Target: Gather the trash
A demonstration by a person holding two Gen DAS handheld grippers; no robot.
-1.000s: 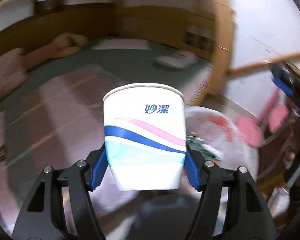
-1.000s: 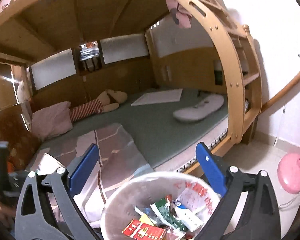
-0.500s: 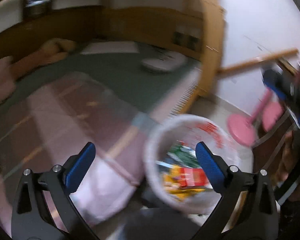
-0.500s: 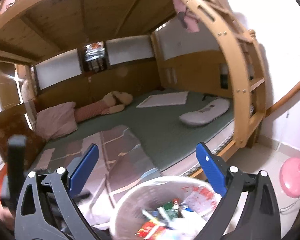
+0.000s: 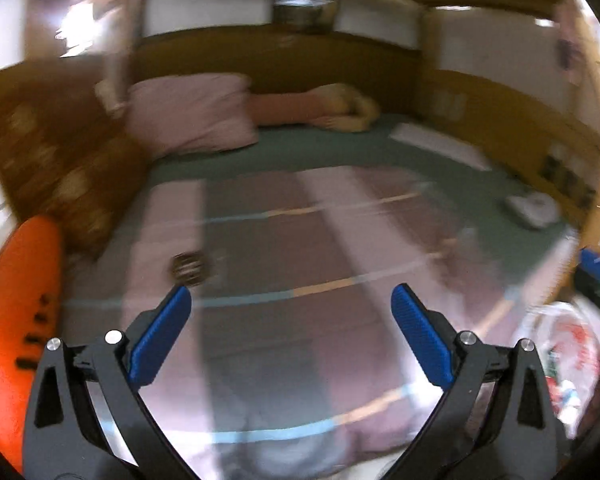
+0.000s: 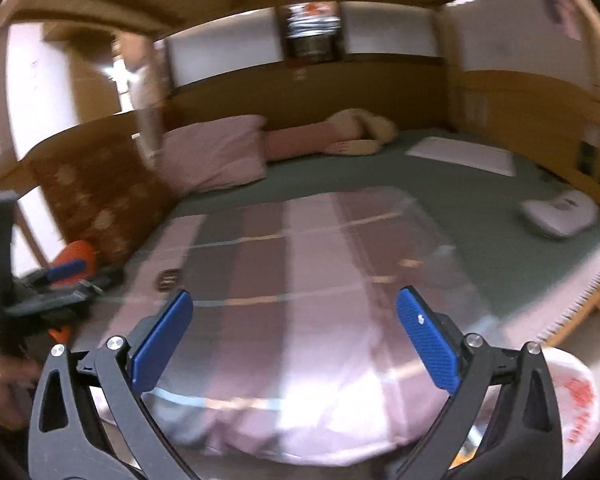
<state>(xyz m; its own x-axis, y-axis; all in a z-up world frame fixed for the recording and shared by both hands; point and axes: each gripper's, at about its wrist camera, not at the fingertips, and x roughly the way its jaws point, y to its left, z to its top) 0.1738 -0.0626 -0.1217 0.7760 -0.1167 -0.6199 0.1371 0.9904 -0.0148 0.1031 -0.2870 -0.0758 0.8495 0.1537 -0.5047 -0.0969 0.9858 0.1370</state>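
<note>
I have both grippers over the near edge of the bed, looking across the pink striped quilt. The left gripper has just been opening its jaws; they now stand wide apart with nothing between them. The right gripper has its jaws spread wide and empty too.

The only candidate for trash I can make out on the bed is a small dark thing lying flat on the quilt, towards the end of the bed with the pillow. From the left wrist it sits just beyond the tip of the left-hand finger, so ahead of the jaws and off to their left rather than between them. From the right wrist it lies further off, again up and to the left. I judge the left hand to be the nearer one. It looks a little wider than it is deep, its long side running across my view, but blur stops me naming it.

The bin, lined with a white bag with red print, stands off the near edge of the bed at my right, beside the right gripper. The left wrist view shows a few coloured scraps inside it, too smeared to identify.
</note>
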